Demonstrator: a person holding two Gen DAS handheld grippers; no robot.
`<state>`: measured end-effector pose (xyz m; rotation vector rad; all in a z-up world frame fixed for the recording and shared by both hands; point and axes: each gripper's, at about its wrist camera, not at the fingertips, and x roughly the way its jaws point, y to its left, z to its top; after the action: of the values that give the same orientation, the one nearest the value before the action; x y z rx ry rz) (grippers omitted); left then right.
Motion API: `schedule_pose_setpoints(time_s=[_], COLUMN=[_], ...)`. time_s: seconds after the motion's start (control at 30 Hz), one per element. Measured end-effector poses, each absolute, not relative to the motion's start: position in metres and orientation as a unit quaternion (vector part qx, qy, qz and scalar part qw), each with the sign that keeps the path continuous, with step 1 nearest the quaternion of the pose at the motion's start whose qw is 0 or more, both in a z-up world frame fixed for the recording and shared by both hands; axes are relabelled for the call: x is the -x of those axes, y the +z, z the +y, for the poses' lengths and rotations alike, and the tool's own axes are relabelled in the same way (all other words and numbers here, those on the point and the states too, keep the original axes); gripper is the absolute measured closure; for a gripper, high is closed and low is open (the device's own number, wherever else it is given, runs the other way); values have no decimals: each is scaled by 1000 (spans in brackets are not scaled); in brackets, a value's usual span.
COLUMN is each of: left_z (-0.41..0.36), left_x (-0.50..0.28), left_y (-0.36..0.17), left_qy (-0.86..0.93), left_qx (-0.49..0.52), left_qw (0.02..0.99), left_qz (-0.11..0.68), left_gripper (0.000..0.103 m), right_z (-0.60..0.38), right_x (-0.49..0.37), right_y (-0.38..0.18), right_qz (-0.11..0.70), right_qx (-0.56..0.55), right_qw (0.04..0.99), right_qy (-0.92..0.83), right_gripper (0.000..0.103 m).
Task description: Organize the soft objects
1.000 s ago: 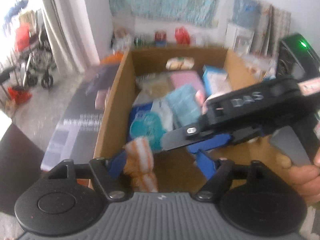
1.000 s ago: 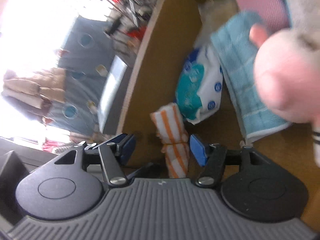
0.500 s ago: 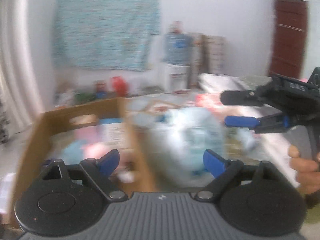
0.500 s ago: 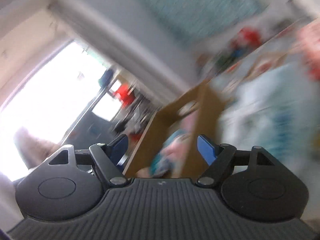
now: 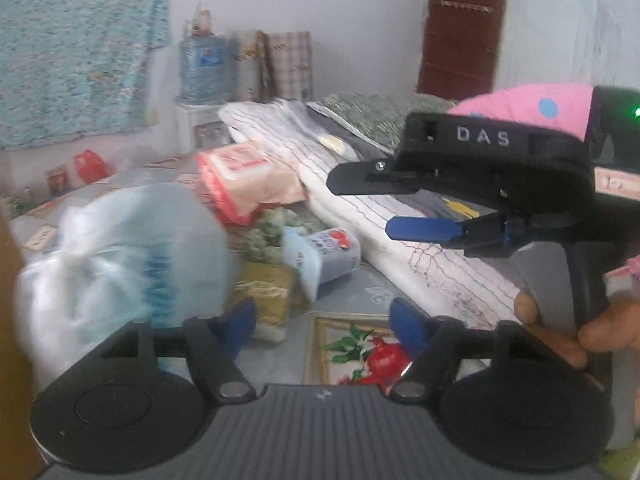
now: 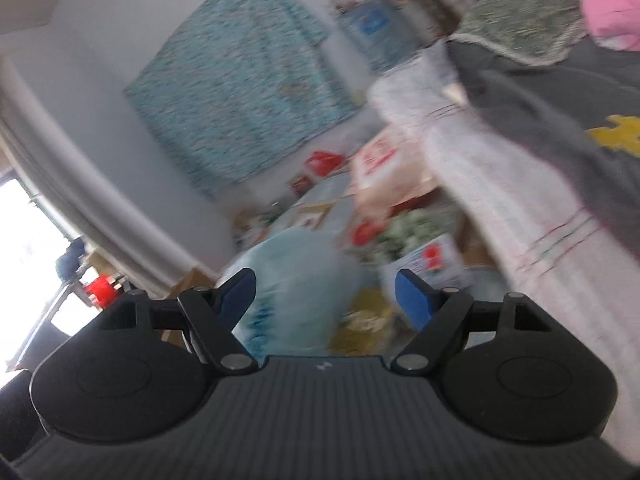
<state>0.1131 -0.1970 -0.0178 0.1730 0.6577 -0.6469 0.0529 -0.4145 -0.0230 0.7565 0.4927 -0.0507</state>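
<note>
- Left tool (image 5: 323, 322) closing, jaws apart, gripping nothing; hovering over patterned surface (image 5: 360, 292).
- Right tool (image 6: 326, 292) closing too, jaws apart, nothing between the pads; also showing in left view (image 5: 400, 204), held by a hand (image 5: 560, 328) at right edge.
- White plastic bag (image 5: 120, 256) lying at left, just beyond left tool, blurred.
- Pink packet (image 5: 244, 176) resting behind bag; small blue-white pack (image 5: 324, 248) lying near centre, beside green fluffy item (image 5: 272, 232).
- Striped white cloth (image 5: 360, 200) stretching diagonally behind the packs.
- Pink dotted fabric (image 5: 532, 104) showing behind right tool.
</note>
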Motion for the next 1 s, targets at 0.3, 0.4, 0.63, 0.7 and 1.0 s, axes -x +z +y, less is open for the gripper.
schedule_pose_setpoints(time_s=[0.3, 0.4, 0.63, 0.7, 1.0], left_z=[-231, -236, -242, -243, -240], left_x=[-168, -182, -196, -199, -191], left_y=[-48, -51, -61, -63, -62], left_qy=[-313, -308, -308, -310, -316], left_qx=[-64, -56, -45, -42, -37], left_qw=[882, 882, 879, 877, 872], left_qz=[347, 352, 361, 365, 373], left_gripper=[61, 63, 76, 77, 76], right_z=[-442, -445, -443, -441, -434], right_x=[-91, -106, -123, -124, -115], right_y=[-61, -70, -78, -78, -78], right_qz=[268, 286, 310, 312, 319], right_qx=[-360, -345, -321, -320, -332], right_qw=[891, 890, 890, 890, 884], right_qy=[-66, -81, -90, -86, -78], right_gripper=[54, 54, 55, 55, 54])
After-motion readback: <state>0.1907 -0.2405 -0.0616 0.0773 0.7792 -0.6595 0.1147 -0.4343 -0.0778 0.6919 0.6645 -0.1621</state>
